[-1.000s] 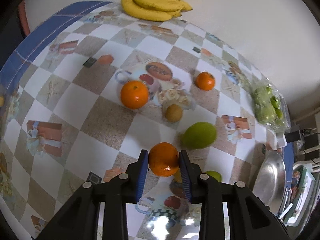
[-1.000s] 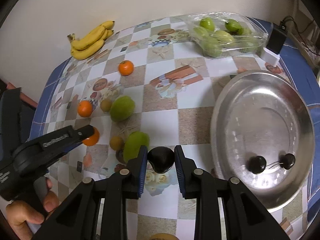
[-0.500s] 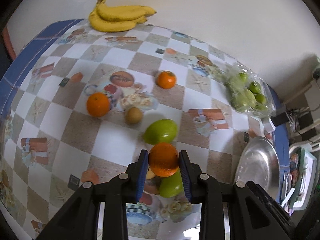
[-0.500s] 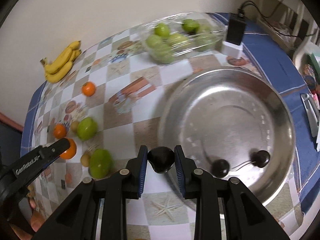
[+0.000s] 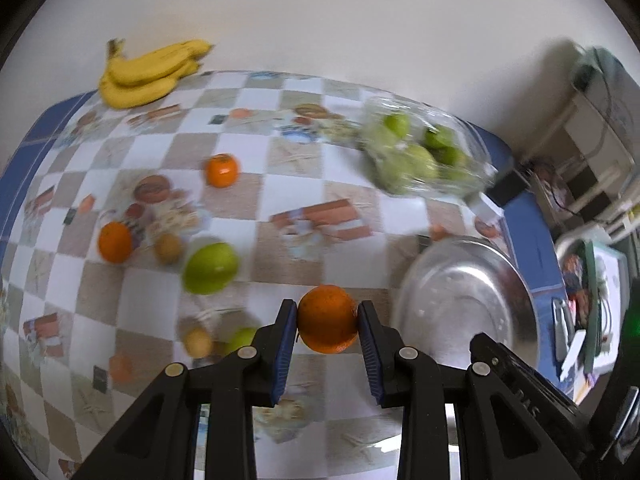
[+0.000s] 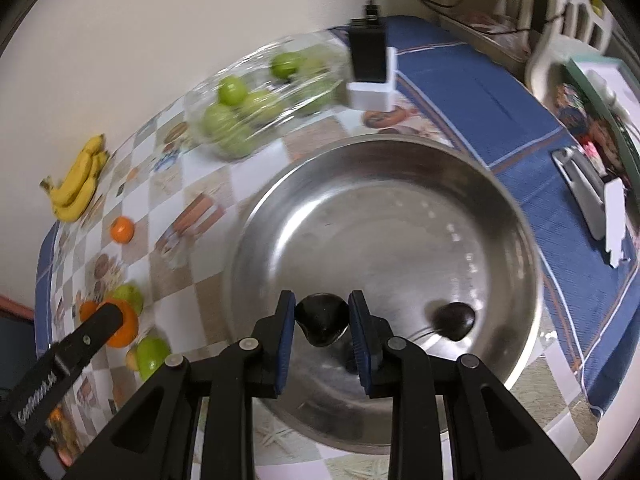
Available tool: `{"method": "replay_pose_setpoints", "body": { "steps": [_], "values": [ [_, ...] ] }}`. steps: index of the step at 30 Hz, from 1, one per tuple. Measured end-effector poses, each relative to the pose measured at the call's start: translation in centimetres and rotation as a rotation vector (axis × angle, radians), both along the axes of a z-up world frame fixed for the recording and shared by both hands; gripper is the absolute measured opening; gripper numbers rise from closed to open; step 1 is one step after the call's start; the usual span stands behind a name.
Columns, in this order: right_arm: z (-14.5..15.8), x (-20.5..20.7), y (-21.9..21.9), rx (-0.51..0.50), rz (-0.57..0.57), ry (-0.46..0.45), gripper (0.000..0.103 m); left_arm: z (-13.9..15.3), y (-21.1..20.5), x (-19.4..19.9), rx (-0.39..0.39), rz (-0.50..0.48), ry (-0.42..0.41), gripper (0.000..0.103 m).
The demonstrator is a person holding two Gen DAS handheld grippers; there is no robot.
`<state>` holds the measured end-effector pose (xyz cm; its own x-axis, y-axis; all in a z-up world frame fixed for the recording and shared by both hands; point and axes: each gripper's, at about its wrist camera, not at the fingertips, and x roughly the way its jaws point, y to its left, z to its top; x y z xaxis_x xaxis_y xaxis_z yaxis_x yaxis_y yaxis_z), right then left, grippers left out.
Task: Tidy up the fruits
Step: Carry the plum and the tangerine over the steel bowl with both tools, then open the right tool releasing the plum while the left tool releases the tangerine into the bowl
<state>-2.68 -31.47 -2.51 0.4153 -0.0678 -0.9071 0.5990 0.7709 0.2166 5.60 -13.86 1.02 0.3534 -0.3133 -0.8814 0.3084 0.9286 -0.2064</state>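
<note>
My left gripper [image 5: 327, 330] is shut on an orange [image 5: 327, 318] and holds it above the table, left of the steel bowl [image 5: 472, 280]. My right gripper [image 6: 321, 320] is shut on a dark plum [image 6: 321, 318] over the near part of the steel bowl [image 6: 360, 208]. One dark plum [image 6: 454, 319] lies in the bowl; another is partly hidden behind my right finger. On the table lie two oranges [image 5: 115, 241] [image 5: 222, 170], a green mango [image 5: 210, 267], small brown fruits [image 5: 168, 247] and bananas [image 5: 148, 74].
A clear bag of green fruits [image 5: 420, 158] lies at the back by the wall. A black charger on a white block [image 6: 370, 68] stands behind the bowl. The left gripper [image 6: 72, 356] shows at the left of the right wrist view. Clutter lies at the right beyond the blue cloth edge [image 6: 500, 92].
Both grippers moved right toward the steel bowl with their fruits. The right gripper went from beside the bowl to above its inside. The left gripper came nearer the bowl.
</note>
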Motion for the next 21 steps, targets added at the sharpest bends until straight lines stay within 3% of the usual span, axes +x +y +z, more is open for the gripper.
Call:
{"method": "replay_pose_setpoints", "body": {
  "steps": [10, 21],
  "values": [
    [0.3, -1.5, -3.3, -0.019, -0.101, -0.023, 0.029, -0.6, -6.9, -2.3, 0.019, -0.174, -0.019, 0.034],
    [-2.5, -1.3, -5.3, 0.015, -0.126, 0.029, 0.029, -4.2, -9.2, -2.6, 0.049, -0.221, 0.04, 0.034]
  ]
}}
